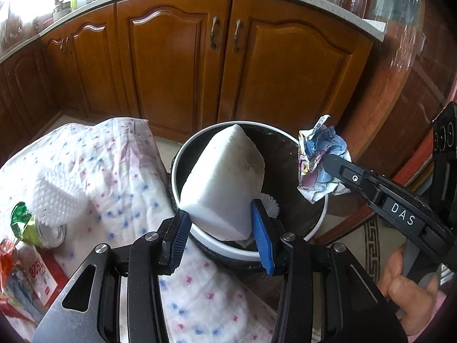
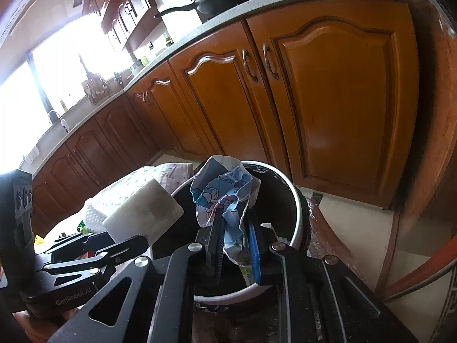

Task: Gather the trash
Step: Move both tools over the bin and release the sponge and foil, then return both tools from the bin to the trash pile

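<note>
**2 grippers hold trash over the bin**

In the left wrist view, the left gripper (image 1: 221, 234) sits at the lower centre of the frame, its blue-padded jaws partly apart and pressed on both sides of a white rectangular foam block (image 1: 225, 183). The block tilts up over the near rim of a round black trash bin with a white rim (image 1: 321, 220), which fills the middle of the frame. To the right, the right gripper (image 1: 328, 161) reaches in from the lower right edge, its jaws nearly together and clamped on a crumpled blue, white and pink printed paper wrapper (image 1: 320, 157) that hangs over the bin's right rim. A hand (image 1: 411, 285) grips its handle at the lower right corner.

A white quilted cloth with pink and blue dots (image 1: 114, 171) covers the surface at the left, touching the bin's left side. On it lie a white dimpled foam sheet (image 1: 54, 197), a green-labelled tin can (image 1: 42, 231) and a red and white packet (image 1: 34, 274) at the lower left edge.

Brown wooden cabinet doors (image 1: 182, 65) fill the upper half.
</note>
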{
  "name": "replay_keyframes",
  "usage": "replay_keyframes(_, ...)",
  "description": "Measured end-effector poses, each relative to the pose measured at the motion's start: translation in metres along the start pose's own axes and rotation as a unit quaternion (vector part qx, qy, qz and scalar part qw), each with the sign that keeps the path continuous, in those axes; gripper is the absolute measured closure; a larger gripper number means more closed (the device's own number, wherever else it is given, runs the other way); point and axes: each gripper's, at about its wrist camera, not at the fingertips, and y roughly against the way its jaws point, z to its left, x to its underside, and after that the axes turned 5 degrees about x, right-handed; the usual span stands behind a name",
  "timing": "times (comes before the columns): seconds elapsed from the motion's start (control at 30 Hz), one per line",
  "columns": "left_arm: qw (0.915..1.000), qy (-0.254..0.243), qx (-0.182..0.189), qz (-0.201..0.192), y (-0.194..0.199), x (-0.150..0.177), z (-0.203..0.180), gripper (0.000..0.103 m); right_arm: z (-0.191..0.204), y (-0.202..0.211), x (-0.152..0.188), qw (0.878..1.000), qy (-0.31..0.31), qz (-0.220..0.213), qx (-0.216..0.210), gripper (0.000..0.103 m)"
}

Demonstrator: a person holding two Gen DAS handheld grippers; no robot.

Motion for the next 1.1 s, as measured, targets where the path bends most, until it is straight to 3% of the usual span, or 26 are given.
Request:
replay_keyframes(0.17,1.0000,-0.002,-0.002,0.008,-0.010,-0.003,-0.002,0.059,-0.005,-0.008,-0.002,1.000,-0.002,0.010,0.004,0.084)
replay_keyframes(0.23,0.9999,-0.001,-0.002,0.013,-0.015,-0.005,-0.001,0.057,-0.007,-0.011,-0.004,1.000,-0.001,0.013,0.003,0.077)
replay_keyframes(0.3,0.9998,0.001,0.000,0.018,-0.018,-0.005,-0.001,0.053,-0.009,-0.014,-0.006,1.000,-0.003,0.015,0.005,0.049)
replay_keyframes(0.37,0.9997,0.006,0.000,0.025,-0.022,-0.005,0.000,0.049,-0.009,-0.013,-0.006,1.000,-0.005,0.012,0.004,0.042)
replay_keyframes(0.53,0.9994,0.021,0.007,0.025,-0.020,-0.002,0.006,0.040,-0.012,-0.005,-0.002,1.000,-0.014,0.006,-0.003,0.039)
replay_keyframes(0.77,0.9992,0.039,0.007,0.000,0.005,0.012,0.015,0.034,-0.005,0.012,0.013,0.999,-0.026,-0.008,-0.024,0.013)
replay_keyframes(0.87,0.9984,0.055,0.000,-0.012,0.020,0.026,0.022,0.029,0.003,0.020,0.023,0.999,-0.020,-0.011,-0.028,0.011)
replay_keyframes(1.1,0.9955,0.091,-0.012,-0.021,0.052,0.068,0.047,0.029,0.024,0.027,0.047,0.998,-0.022,0.004,-0.054,0.011)
